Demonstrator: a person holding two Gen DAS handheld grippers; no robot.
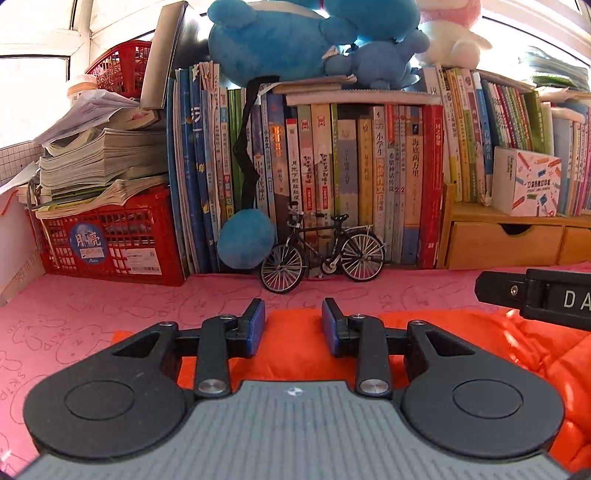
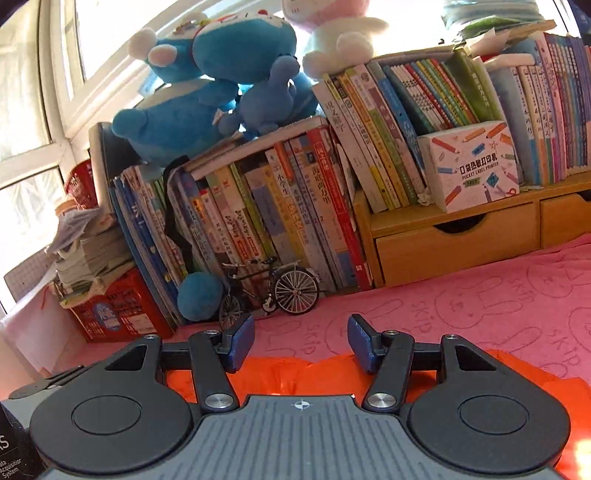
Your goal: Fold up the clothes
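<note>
Orange padded garment [image 1: 461, 354] spread on pink bunny-print cloth [image 1: 92, 317], near side of the scene, puffy and quilted toward the right. Same garment [image 2: 306, 376] in right wrist view, far edge just past the blue pads, pink cloth [image 2: 498, 295] beyond.

Left gripper [image 1: 293, 325] above the garment's left part, jaws parted by a modest gap, nothing between, pads not pressing the fabric. Right gripper [image 2: 301, 341] above the garment's far edge, jaws noticeably wider, nothing clamped. Black end of the right gripper [image 1: 535, 295] poking in at right of left wrist view, over the garment.

Farther back, at the cloth's far edge: small model bicycle [image 1: 323, 251] upright against a row of standing books [image 1: 351, 177]. Blue plush ball [image 1: 245, 238] just left of the bicycle, hanging on a black strap. Blue stuffed toys [image 1: 295, 37] on top of the books, white and pink one [image 1: 454, 33] to their right. Red crate [image 1: 110, 240] far left, paper stack [image 1: 99, 162] on top. Wooden shelf with drawers [image 1: 498, 240] far right, white printed box [image 1: 528, 181] on it in front of more books. Bright window behind, far left.
</note>
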